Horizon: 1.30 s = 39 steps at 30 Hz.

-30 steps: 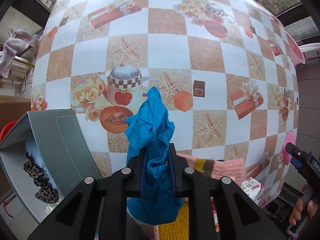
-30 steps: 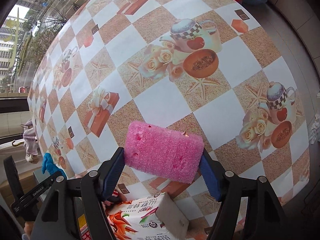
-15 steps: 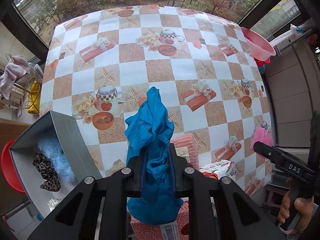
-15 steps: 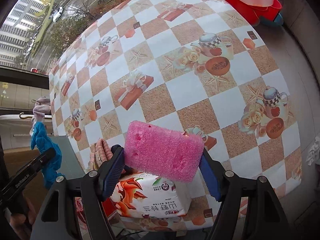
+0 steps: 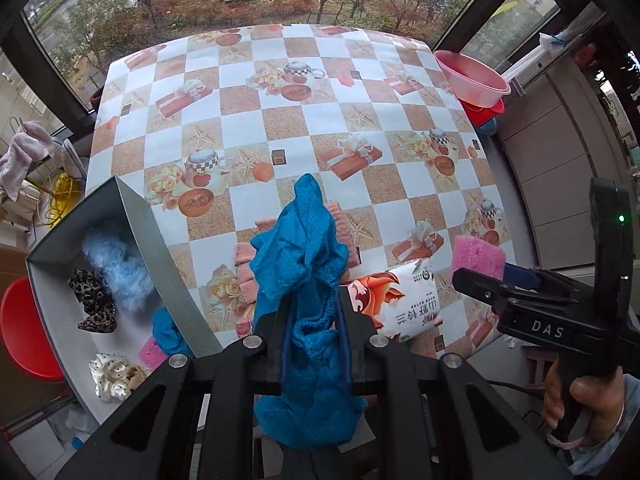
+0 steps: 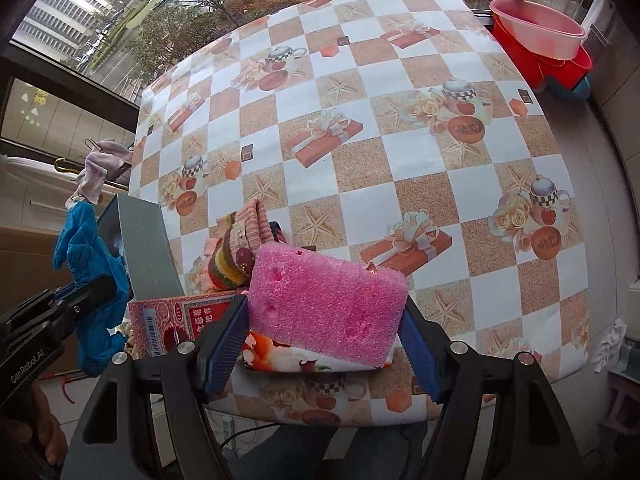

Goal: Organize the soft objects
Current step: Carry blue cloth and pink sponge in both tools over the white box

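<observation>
My left gripper (image 5: 312, 320) is shut on a blue cloth (image 5: 304, 264) and holds it above the table's near edge, right of the grey box (image 5: 160, 256). The box holds a light blue fluffy item (image 5: 116, 264), a leopard scrunchie (image 5: 94, 300), a white dotted scrunchie (image 5: 110, 376), a blue cloth and a pink sponge. My right gripper (image 6: 324, 344) is shut on a pink sponge (image 6: 324, 304), also seen in the left wrist view (image 5: 478, 256). Pink and striped socks (image 6: 240, 248) lie on the table beside the box.
A floral tissue pack (image 5: 400, 300) and a red printed packet (image 6: 176, 316) lie at the near table edge. A pink basin over a red one (image 6: 540, 28) stands at the far right, off the table. A red tub (image 5: 24, 328) sits left of the box.
Both grippers have pulled back and up from the table with the cloth and the sponge still held. The whole table, the box's inside and the window have come into view.
</observation>
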Tool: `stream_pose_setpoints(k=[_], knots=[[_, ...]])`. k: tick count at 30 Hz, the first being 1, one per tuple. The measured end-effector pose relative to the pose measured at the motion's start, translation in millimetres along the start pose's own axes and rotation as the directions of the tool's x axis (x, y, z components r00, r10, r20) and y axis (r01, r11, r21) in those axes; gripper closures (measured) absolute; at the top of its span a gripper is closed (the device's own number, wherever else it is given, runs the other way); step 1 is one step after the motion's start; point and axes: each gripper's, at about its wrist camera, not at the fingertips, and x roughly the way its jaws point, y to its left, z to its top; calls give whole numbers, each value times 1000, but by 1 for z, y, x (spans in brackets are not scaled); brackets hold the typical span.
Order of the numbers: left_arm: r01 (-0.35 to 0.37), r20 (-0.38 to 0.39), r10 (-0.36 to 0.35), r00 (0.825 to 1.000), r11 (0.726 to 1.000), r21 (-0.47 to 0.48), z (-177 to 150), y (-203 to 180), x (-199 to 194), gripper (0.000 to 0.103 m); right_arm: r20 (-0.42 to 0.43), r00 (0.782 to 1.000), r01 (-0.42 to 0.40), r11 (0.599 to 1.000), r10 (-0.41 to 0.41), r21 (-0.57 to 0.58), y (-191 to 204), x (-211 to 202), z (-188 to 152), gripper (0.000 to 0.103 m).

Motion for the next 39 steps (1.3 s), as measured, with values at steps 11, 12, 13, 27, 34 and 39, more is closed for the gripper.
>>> stream_pose_setpoints(k=[11,12,13,27,34,39], knots=[[14,-3,-14,1000,997,70,-53,-10,-11,82,-36,999,24,998,-26,-49,21,-3,-41,29],[22,-1,-22,1000,997,67,-56,-10,-12,82,-36,999,27,998,-29,-55,24,-5,-43,29],[28,1,-28,1000,997,66,-58,-9,-13,82,-31,999,31,998,-33,-62,27,-7,-45,29],[42,94,-44,995,999,21,-71,15,-41,82,87,996,35,964,-12,-264,95,-45,-61,29],[31,130,-25,991,999,-42,-81,34,-53,82,96,995,31,941,1,-336,119,-45,-63,29],[20,148,-5,989,995,-101,-88,51,-60,82,95,995,25,914,15,-404,141,-43,-64,29]])
